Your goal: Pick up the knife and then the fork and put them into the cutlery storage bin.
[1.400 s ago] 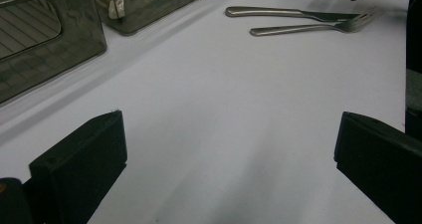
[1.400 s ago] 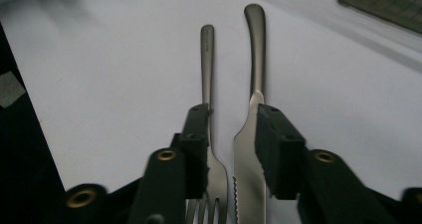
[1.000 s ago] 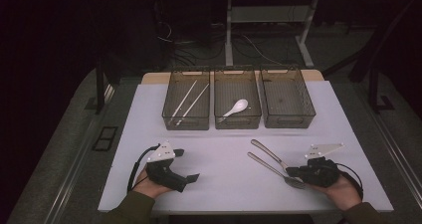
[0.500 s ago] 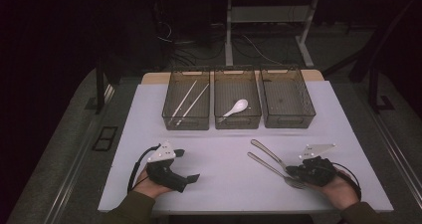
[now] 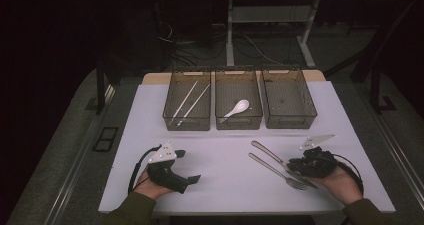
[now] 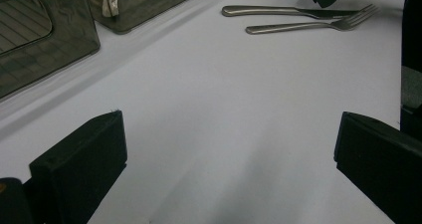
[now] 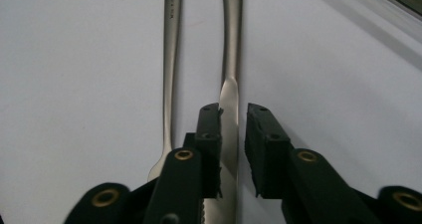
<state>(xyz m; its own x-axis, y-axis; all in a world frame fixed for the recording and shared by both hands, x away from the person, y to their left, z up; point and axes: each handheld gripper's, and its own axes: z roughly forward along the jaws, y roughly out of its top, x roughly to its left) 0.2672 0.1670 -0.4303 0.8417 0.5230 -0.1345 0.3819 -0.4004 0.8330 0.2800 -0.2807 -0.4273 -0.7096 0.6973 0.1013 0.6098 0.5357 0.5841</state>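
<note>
Straddling the blade of the silver metal table knife (image 7: 230, 109), the right gripper (image 7: 233, 115) stands narrowly open over the white tabletop (image 7: 74, 59), beside a silver metal fork (image 7: 170, 74); the left gripper (image 6: 224, 149) gapes wide, empty.

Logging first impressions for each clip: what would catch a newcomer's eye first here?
The right tool at the table's near right, its jaws straddling the blade of a knife with a narrow gap showing on one side, a fork alongside. Behind stand three bins; the middle one holds a white spoon.
</note>
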